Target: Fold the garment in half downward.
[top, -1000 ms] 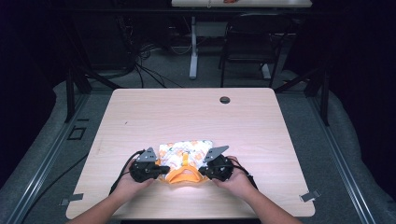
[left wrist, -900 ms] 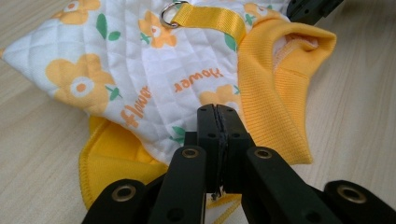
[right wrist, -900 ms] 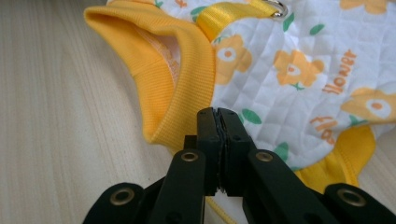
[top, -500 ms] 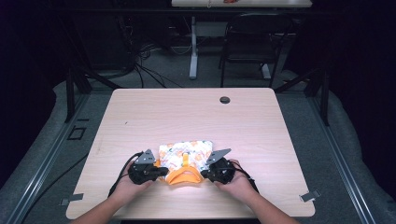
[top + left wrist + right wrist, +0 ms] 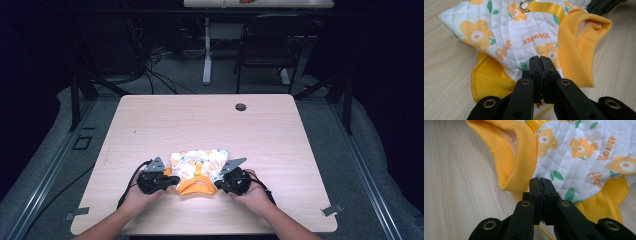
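Where the quilted white garment (image 5: pixel 199 162) lies near the near edge of the wooden table (image 5: pixel 280 135), its print of orange flowers and green leaves carries the word "flower" in orange letters, readable in both gripper views. Yellow ribbed trim (image 5: pixel 576 50) borders it, and a yellow strap with a metal ring (image 5: pixel 524 5) crosses its back. Bare tabletop stretches wide to the far side, left and right, with a small dark grommet (image 5: pixel 241 107) near the far edge. The left gripper (image 5: pixel 172 181) meets the garment's left near corner, jaws pressed together on the fabric edge; the right gripper (image 5: pixel 220 184) does likewise at the right near corner. A chair (image 5: pixel 265 45) and cables (image 5: pixel 150 65) sit on the floor beyond.
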`<state>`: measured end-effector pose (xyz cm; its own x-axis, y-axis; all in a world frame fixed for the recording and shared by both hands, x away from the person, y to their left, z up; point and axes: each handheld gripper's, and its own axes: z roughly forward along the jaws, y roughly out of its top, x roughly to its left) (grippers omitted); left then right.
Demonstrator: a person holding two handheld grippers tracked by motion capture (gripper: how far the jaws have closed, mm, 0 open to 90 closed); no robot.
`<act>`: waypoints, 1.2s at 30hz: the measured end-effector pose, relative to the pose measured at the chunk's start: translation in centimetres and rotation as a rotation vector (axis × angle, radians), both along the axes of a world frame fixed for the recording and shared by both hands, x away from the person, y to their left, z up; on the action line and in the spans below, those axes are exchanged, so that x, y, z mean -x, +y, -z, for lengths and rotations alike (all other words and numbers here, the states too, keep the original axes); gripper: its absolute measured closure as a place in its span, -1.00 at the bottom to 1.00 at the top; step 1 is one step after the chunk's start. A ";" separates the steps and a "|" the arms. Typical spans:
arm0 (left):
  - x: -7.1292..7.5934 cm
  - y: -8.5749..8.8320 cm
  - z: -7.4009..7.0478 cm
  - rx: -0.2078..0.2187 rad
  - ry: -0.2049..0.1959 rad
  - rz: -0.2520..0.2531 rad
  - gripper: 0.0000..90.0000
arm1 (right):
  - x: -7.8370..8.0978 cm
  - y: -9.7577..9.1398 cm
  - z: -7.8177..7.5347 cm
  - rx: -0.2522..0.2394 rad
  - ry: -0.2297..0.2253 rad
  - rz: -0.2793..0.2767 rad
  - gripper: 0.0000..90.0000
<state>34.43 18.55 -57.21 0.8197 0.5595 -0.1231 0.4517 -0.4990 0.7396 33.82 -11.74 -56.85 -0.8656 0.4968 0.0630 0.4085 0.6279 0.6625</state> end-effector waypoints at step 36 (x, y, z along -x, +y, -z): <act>-4.3 -0.8 0.0 -0.009 -0.004 -0.081 1.00 | -2.9 0.1 -0.2 0.023 -0.006 0.058 0.99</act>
